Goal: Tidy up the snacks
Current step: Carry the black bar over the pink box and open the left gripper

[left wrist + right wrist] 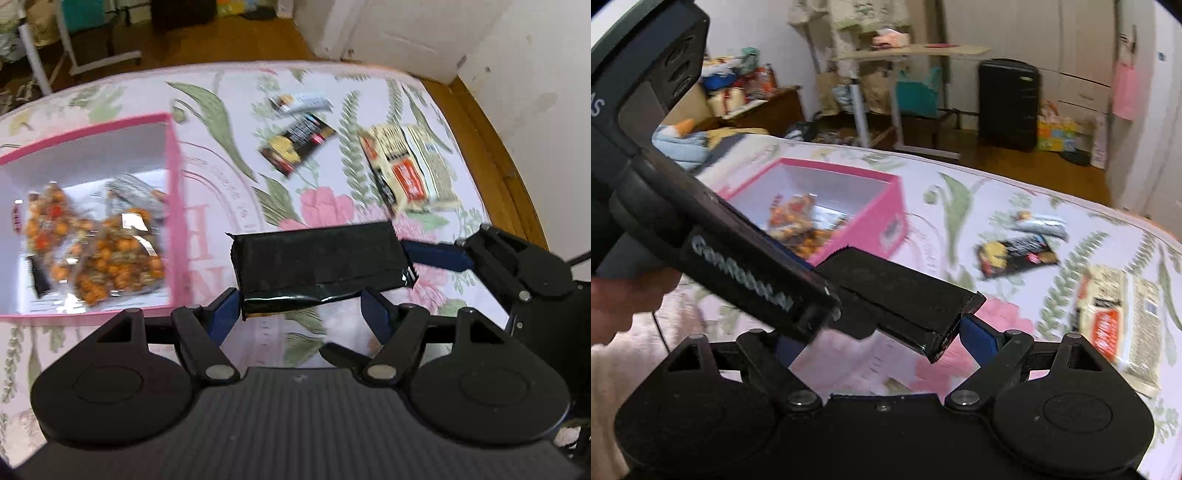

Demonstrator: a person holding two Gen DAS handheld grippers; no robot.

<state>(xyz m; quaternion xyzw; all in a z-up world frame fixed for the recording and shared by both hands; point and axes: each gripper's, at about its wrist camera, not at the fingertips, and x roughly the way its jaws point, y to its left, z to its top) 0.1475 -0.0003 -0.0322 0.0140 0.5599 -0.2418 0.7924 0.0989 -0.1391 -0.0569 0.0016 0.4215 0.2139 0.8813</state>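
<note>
Left wrist view: the left tool (299, 306) is clamped on the near edge of a black pack (317, 260), held above the bed (229, 122). One finger of the right tool (436, 254) touches the pack's far end. The pink box (173, 206) (orange snacks already inside) lies to the left; a thin edge grip could let the pack slip before reaching it.

Right wrist view: the right tool (882, 341) stands wide, one pad against the pack (905, 295); whether it truly grips I cannot tell. Two tools pulling apart could tear the pack.
</note>
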